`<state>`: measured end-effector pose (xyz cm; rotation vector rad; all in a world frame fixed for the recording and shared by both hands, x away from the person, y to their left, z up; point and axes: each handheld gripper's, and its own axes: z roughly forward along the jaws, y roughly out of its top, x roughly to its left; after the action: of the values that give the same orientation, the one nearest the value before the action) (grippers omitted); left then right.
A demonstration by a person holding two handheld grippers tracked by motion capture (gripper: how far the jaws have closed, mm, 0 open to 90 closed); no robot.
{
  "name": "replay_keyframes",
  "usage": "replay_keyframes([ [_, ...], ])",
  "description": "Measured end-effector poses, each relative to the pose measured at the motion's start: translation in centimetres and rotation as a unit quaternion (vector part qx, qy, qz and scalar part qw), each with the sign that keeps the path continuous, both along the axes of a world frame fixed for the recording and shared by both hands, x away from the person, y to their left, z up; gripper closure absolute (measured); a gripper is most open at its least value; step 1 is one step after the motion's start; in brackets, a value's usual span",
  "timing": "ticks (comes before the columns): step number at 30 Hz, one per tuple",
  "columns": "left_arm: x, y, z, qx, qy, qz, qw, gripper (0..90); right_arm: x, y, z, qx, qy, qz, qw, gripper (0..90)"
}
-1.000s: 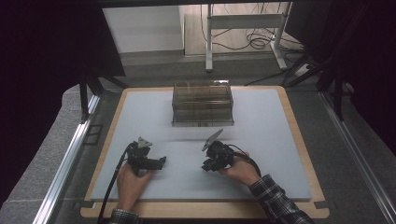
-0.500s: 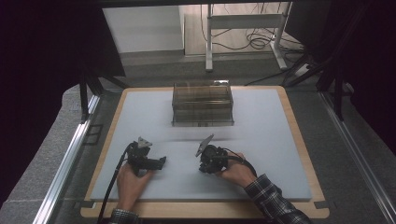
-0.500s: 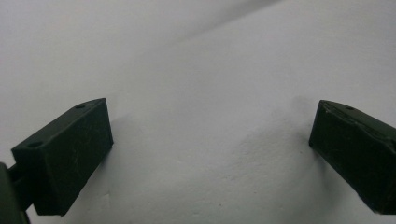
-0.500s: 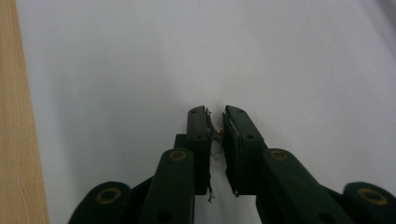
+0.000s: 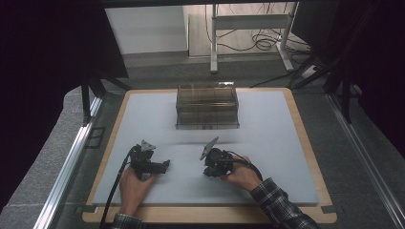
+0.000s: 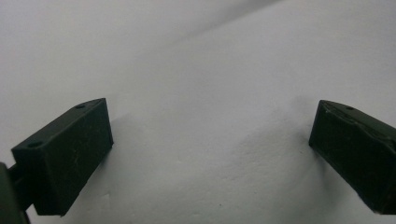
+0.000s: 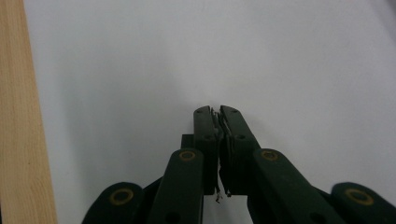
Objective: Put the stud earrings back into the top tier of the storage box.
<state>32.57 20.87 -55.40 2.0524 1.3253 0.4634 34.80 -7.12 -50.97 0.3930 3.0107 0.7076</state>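
white mat (image 5: pixel 267 157), pale wood border (image 5: pixel 305 138), smoky clear box (image 5: pixel 207 106), plaid sleeve (image 5: pixel 282 210)

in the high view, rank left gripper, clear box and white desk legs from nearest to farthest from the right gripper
1. Left gripper: beside the right gripper, toward the mat's left.
2. Clear box: ahead of it, at the mat's far middle.
3. White desk legs: on the floor past the table's far edge.

Clear ridged plastic box (image 5: pixel 207 106), upright, empty-looking, at far centre of white mat (image 5: pixel 267 157).
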Motion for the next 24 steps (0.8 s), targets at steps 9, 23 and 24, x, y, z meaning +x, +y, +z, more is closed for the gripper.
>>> replay_keyframes([
  [9,0.0,0.0,0.0,-0.002,-0.001,0.002,1.0000,0.0,0.5,-0.2,0.8,0.009,0.000,-0.003,1.0000,84.2],
  [23,0.0,0.0,0.0,-0.002,-0.001,0.002,1.0000,0.0,1.8,-0.9,3.3,0.024,-0.008,-0.014,0.9996,84.0],
  [24,0.0,0.0,0.0,-0.002,-0.001,0.001,1.0000,0.0,2.0,-0.9,3.5,0.023,-0.009,-0.014,0.9996,84.0],
])
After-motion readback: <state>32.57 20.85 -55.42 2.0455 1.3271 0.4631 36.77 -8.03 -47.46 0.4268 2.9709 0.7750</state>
